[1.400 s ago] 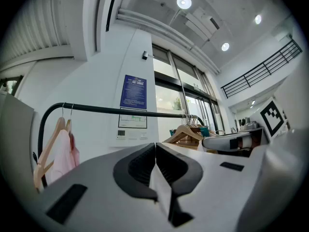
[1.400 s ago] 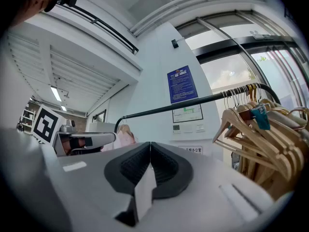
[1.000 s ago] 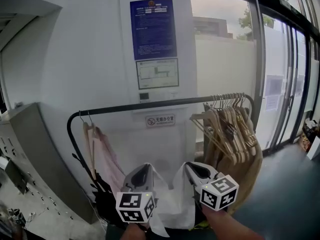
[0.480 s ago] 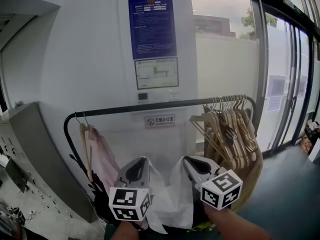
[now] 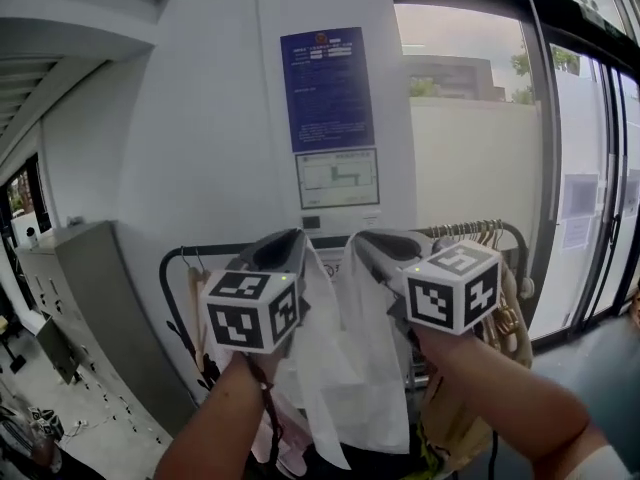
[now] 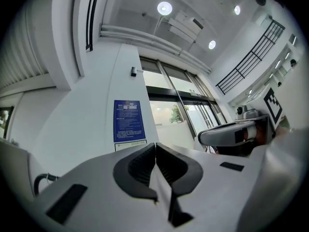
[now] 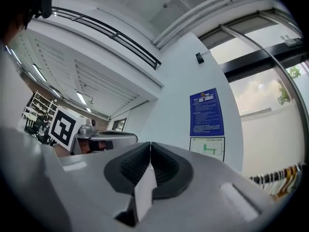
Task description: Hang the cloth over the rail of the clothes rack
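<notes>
A white cloth (image 5: 345, 368) hangs between my two grippers, which are raised side by side in the head view. My left gripper (image 5: 295, 240) is shut on the cloth's left corner, and a strip of cloth (image 6: 161, 187) shows pinched between its closed jaws. My right gripper (image 5: 360, 242) is shut on the right corner, with a cloth edge (image 7: 145, 190) sticking out of its jaws. The black rail (image 5: 215, 251) of the clothes rack runs behind the grippers at about their height; the grippers and cloth hide its middle.
Wooden hangers (image 5: 495, 268) crowd the rail's right end and a pink garment (image 5: 195, 298) hangs at its left end. A white wall with a blue notice (image 5: 328, 88) stands behind the rack. A grey cabinet (image 5: 90, 298) is at left, glass doors (image 5: 590, 168) at right.
Both grippers have risen together with the cloth, from below the rail to about its height. The head view has tilted upward.
</notes>
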{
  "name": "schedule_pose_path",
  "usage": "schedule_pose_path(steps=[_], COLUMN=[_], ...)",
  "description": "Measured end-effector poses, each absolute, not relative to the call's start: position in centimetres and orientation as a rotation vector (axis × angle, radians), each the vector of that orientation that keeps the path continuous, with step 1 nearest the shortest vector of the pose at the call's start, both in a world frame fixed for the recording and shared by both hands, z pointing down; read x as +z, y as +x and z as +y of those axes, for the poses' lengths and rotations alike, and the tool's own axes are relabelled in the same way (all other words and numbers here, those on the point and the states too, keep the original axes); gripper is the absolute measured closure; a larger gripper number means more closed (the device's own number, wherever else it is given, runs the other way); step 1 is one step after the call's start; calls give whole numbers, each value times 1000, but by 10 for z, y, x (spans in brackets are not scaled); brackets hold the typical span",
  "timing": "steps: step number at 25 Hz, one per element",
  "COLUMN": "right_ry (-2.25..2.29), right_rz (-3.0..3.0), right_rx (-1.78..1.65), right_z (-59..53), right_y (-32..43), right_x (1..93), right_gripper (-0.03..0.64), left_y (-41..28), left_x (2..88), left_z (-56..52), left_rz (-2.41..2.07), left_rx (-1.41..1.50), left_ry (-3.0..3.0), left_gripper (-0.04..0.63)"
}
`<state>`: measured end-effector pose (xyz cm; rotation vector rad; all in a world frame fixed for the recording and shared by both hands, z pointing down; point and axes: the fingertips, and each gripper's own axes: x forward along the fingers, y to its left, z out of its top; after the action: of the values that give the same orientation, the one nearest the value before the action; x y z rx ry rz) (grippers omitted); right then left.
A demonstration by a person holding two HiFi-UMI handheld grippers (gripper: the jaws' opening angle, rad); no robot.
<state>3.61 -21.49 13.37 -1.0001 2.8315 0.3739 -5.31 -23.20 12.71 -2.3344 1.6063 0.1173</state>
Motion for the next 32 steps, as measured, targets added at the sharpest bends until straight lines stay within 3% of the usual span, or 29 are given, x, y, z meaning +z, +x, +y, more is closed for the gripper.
schedule_pose_path(steps=[8, 17, 22, 32], right_ry=[-1076, -1385, -1613, -1863], right_rz=[2755, 2622, 2560, 2692], right_rx=[513, 572, 584, 444], right_z=[-279, -437, -537, -724], right_y=[28, -6, 0, 9], right_x=[-17, -131, -124, -17], right_gripper=[609, 609, 609, 608], left_y=[-61, -98, -114, -143], left_x=[-29, -138, -132, -44], left_z=[-284, -436, -525, -699], left_rz=[1616, 1638, 1551, 1705], left_rx=[137, 205, 158, 17], left_ry=[-2212, -2175, -2295, -2374], left_gripper=[584, 584, 584, 584])
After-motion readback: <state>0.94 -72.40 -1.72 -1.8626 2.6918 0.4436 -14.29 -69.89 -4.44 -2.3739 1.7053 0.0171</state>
